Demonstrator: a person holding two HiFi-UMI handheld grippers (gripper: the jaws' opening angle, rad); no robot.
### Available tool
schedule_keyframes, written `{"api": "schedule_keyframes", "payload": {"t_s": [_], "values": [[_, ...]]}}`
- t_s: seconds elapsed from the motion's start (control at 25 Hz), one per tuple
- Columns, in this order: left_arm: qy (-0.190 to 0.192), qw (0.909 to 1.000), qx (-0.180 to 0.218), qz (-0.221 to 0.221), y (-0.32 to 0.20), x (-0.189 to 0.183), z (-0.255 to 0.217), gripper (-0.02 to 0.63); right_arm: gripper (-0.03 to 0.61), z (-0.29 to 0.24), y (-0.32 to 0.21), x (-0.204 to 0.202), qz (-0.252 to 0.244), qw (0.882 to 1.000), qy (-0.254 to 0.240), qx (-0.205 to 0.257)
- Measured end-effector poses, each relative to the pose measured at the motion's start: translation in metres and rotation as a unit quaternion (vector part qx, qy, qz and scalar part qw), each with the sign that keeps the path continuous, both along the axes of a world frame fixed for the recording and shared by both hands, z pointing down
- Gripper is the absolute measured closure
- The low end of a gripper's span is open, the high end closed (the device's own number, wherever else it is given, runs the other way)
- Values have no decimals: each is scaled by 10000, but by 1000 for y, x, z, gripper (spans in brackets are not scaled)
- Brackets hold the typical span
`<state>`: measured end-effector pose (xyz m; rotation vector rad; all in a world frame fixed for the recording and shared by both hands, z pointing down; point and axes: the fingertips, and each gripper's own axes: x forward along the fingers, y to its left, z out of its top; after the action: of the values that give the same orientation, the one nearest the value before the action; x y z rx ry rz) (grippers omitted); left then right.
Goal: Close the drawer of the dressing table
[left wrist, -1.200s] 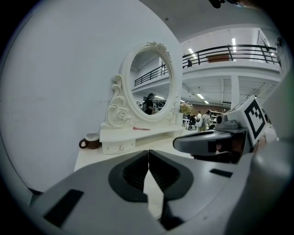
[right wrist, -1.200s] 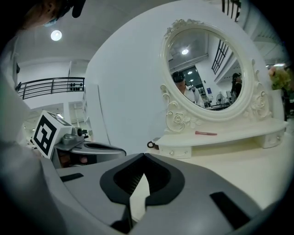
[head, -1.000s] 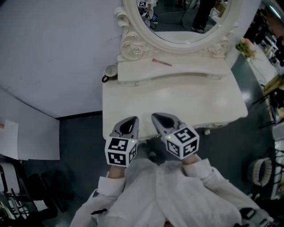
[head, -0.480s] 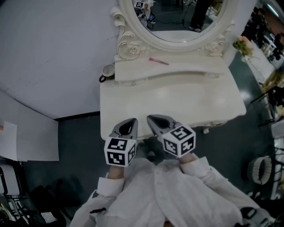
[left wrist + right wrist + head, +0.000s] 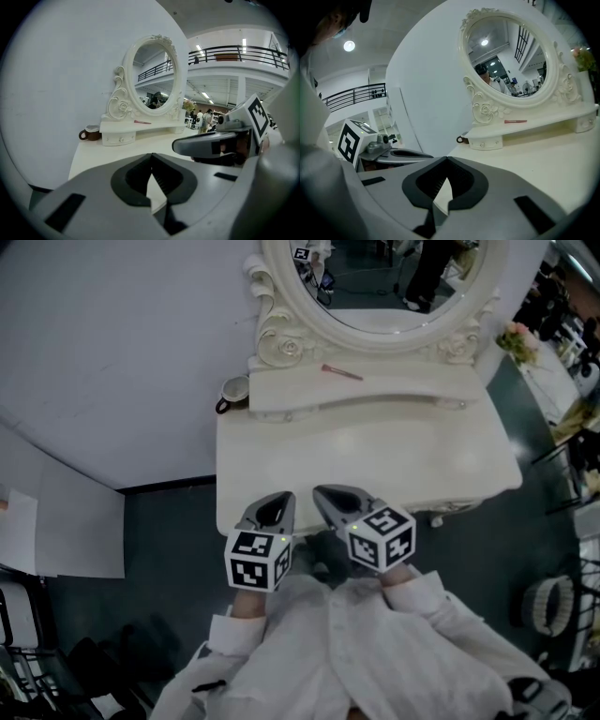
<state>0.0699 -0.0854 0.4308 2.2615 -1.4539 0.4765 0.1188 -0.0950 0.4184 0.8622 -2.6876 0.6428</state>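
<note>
Head view is showing a white dressing table (image 5: 375, 460) standing against a pale wall (image 5: 122, 352), with its oval mirror (image 5: 394, 287) rising at the back. A mug (image 5: 234, 390) is sitting at the left end of the raised shelf (image 5: 375, 390), and a thin pink stick (image 5: 342, 372) is lying on that shelf.

The left hand-held gripper (image 5: 283, 494) and the right hand-held gripper (image 5: 322, 491) are hovering side by side at the near edge of the surface, tips pointing toward the mirror. In each gripper view the jaws are pressing together at the tips, gripping nothing.

The drawer is lying below that near edge, just under the tips; it seems to be sitting flush, though the steep angle is hiding its front. White sleeves (image 5: 328, 643) are filling the bottom of the frame.
</note>
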Motion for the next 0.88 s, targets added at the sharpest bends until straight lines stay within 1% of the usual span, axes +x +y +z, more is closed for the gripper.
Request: {"api": "schedule_keyframes", "payload": {"t_s": [0.6,0.88], "values": [[26,10000,-17,-43,4,2,-2,606,572,2,9,1,-136,9999,86,12],[117,9999,-47,-115,12,3,-2,606,572,5,11,3,-135,9999,83,-41]]}}
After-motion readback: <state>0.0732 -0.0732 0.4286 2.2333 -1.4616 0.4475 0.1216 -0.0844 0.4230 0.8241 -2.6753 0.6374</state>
